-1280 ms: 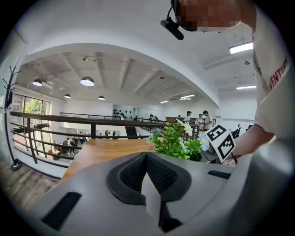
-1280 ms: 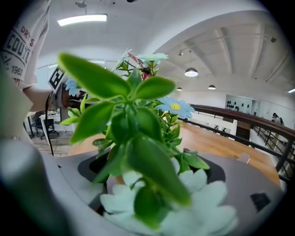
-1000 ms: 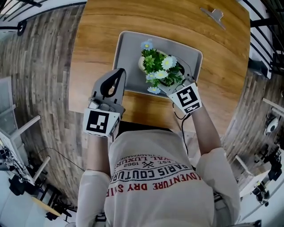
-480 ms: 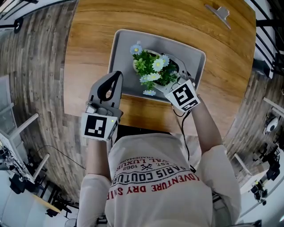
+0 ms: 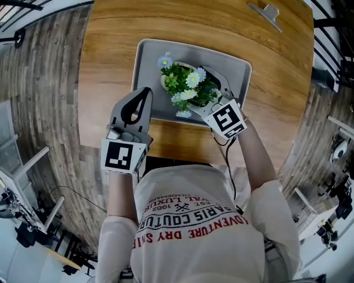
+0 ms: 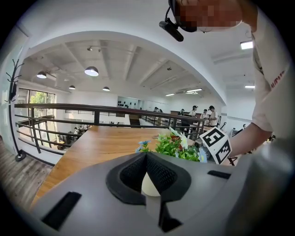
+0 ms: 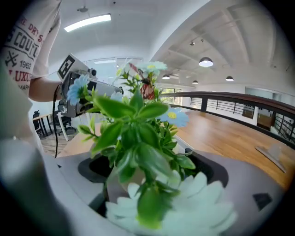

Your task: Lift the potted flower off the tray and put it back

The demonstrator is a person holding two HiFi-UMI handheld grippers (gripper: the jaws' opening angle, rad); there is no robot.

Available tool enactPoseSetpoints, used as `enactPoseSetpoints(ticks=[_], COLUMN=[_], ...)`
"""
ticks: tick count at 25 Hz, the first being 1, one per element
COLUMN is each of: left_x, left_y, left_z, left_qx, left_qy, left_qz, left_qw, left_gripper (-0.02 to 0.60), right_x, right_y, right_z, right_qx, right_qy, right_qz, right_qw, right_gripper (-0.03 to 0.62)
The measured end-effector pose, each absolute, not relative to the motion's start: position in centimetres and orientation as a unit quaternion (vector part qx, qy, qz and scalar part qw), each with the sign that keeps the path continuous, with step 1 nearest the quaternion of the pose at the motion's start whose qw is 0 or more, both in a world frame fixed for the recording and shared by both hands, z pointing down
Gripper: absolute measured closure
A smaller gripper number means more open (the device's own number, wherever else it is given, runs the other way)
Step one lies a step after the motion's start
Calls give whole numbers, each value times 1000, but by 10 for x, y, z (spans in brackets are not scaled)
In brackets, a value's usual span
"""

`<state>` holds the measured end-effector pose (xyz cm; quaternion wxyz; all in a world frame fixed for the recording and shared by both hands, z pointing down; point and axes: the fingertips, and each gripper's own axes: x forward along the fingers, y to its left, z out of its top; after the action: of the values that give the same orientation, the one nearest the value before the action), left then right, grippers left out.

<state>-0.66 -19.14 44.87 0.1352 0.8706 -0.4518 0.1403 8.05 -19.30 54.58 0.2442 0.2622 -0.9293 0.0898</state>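
Note:
The potted flower [image 5: 185,88], green leaves with white and blue blooms in a pale pot, is over the left half of the grey tray [image 5: 145,58]. My right gripper [image 5: 201,88] is shut on the pot from the near right. In the right gripper view the leaves [image 7: 138,133] fill the space between the jaws [image 7: 143,182]. Whether the pot touches the tray I cannot tell. My left gripper [image 5: 144,93] hovers at the tray's near-left edge, shut and holding nothing. The left gripper view looks past its tips [image 6: 146,156] to the flower [image 6: 177,147].
The tray lies on a wooden table [image 5: 110,38]. A small metal clip [image 5: 266,11] lies at the table's far right corner. Railings [image 6: 69,120] run behind the table. Plank floor [image 5: 44,83] lies to the left, chair legs at both sides.
The right gripper has carried the potted flower leftwards over the tray. The left gripper has hardly moved.

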Motion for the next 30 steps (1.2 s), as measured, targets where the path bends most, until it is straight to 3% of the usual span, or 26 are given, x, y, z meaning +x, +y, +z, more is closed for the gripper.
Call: enactPoseSetpoints(ticks=[10,17,18,19,20,21,23,26,30], left_x=[2,0,-2,-3,-4,-4,-4,-5,-5], left_y=[-185,-183,-183,-184,-184,-184,-184,-185,-183], left_z=[401,371,364,357,350,342,328,313,301], left_qx=[890,901,902,903,904,906,909,911,917], left_qy=[-428,-415,-415,-414,-413,-410,-407,-405,-392], left_qz=[124,116,112,108,104,100,91,78,69], left_qw=[93,52,45,38,30,23,7,-13,-28], left_gripper=[569,569,569,569,569,569,569,569,569], right_x=[107,137,142,148,155,160,168,176,180], right_y=[-185,-189,-191,-192,-192,-192,-191,-186,-174], right_z=[470,411,400,389,378,368,351,331,314], right_qx=[344,449,471,498,524,544,567,596,611], right_qy=[-908,-878,-868,-856,-842,-832,-819,-801,-791], right_qz=[68,82,74,63,54,48,44,29,10], right_qw=[230,147,136,124,112,99,75,54,37], right_gripper=[135,140,159,244,378,425,430,531,562])
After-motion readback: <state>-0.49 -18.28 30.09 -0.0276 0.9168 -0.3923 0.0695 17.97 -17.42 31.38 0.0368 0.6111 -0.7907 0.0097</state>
